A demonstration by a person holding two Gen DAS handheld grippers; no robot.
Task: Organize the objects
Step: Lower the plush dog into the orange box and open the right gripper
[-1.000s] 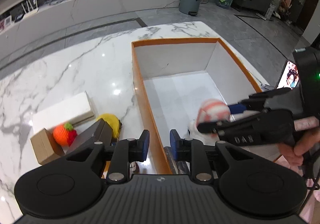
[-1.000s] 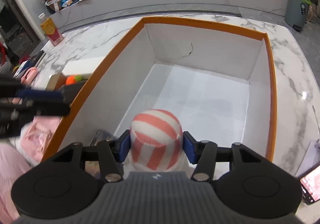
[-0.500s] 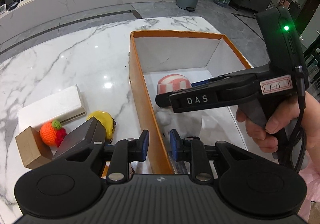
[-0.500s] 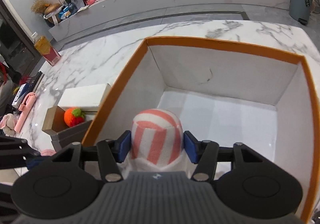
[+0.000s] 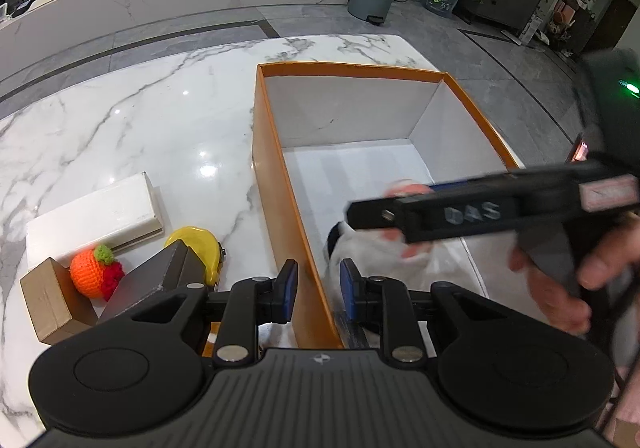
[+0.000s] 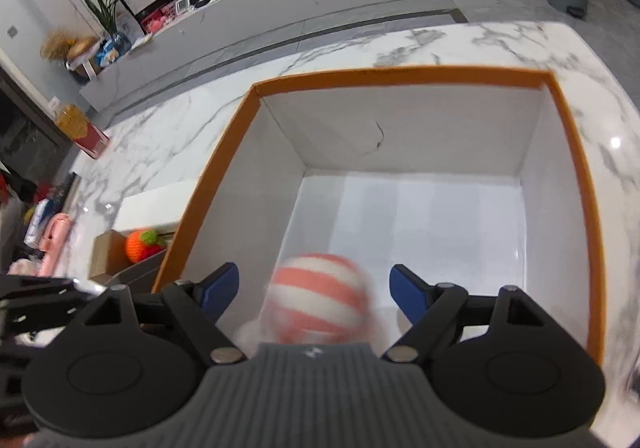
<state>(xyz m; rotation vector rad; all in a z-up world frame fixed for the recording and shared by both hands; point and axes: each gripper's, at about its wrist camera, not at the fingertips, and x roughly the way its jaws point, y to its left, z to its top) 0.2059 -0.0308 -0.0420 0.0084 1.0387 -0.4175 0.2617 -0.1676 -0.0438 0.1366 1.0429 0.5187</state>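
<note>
White marble table (image 5: 132,135), seen from both wrist cameras. My right gripper (image 6: 316,290) stands wide over the orange-rimmed white cardboard box (image 6: 416,75), its blue pads apart from the blurred pink-and-white striped soft toy (image 6: 318,298) between them, inside the box at 6 o'clock. My left gripper (image 5: 314,290), narrowly parted and empty, straddles the box wall. The release step appears in hand; next I should fetch the orange crocheted fruit (image 5: 94,280) at 9 o'clock.
</note>
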